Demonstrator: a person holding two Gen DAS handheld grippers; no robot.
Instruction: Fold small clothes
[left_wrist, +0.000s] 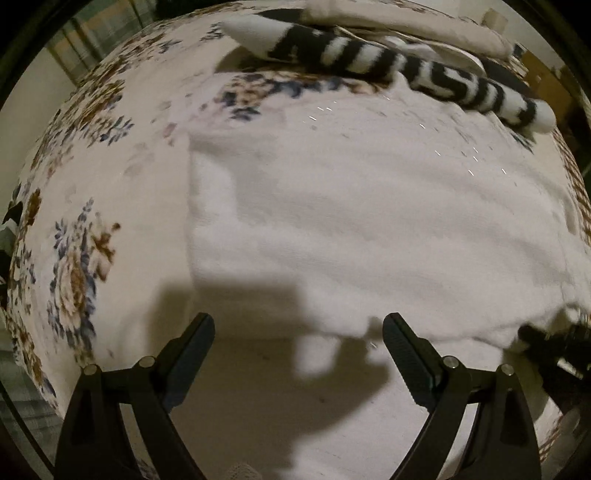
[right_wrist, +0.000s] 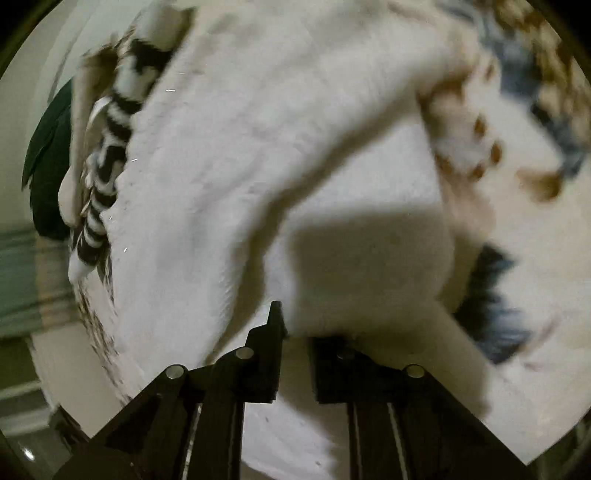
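A white fluffy garment (left_wrist: 351, 221) lies spread on a floral bedsheet (left_wrist: 92, 166). My left gripper (left_wrist: 299, 328) hangs open just above the garment's near edge, with nothing between its fingers. At the right edge of the left wrist view, my right gripper (left_wrist: 554, 343) is a dark blur at the garment's near right corner. In the right wrist view my right gripper (right_wrist: 295, 332) has its jaws close together, and a fold of the white garment (right_wrist: 240, 166) is pinched between them. That fold drapes over and hides the right finger.
A black-and-white striped garment (left_wrist: 369, 55) lies along the far side of the bed, with a cream cloth (left_wrist: 406, 18) behind it. The striped piece (right_wrist: 107, 155) appears at the left in the right wrist view, beside something dark green (right_wrist: 48, 158). The bed edge curves down at the left.
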